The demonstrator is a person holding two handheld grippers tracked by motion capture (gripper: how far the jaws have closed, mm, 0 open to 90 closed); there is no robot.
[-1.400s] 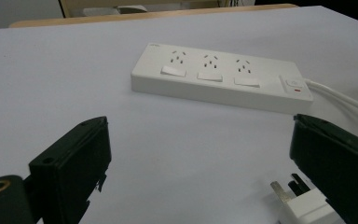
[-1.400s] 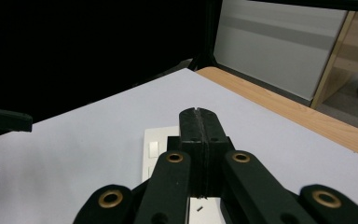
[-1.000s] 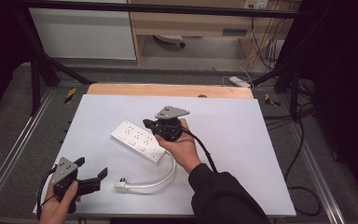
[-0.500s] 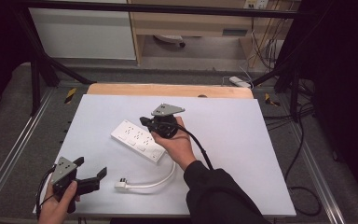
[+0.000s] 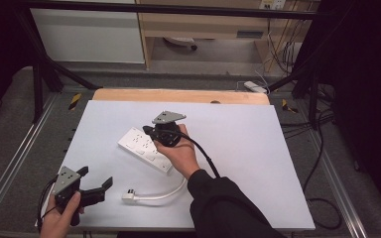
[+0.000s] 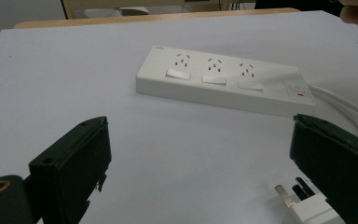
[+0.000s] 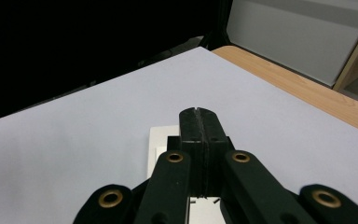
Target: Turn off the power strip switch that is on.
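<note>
A white three-socket power strip [image 5: 144,150] lies slantwise on the white table sheet [image 5: 258,148]. Its white cable [image 5: 171,191] curls round to a plug [image 5: 129,196] near the front. My right gripper [image 5: 148,131] hovers over the strip's far end, jaws pressed together with nothing between them. In the right gripper view the shut jaws [image 7: 199,116] hang just above the strip [image 7: 161,140]. My left gripper [image 5: 95,177] stands open at the front left, empty. In the left gripper view [image 6: 200,154] it faces the strip [image 6: 223,79], with the plug [image 6: 303,205] by its right jaw.
A wooden table edge [image 5: 178,95] runs along the back of the sheet. Metal frame rails [image 5: 15,163] flank the table. Cables and another power strip [image 5: 255,87] lie on the floor behind, next to a cabinet [image 5: 89,34].
My right hand has shifted left and slightly down over the power strip, jaws still shut. The left hand, the strip and the plug have stayed where they were.
</note>
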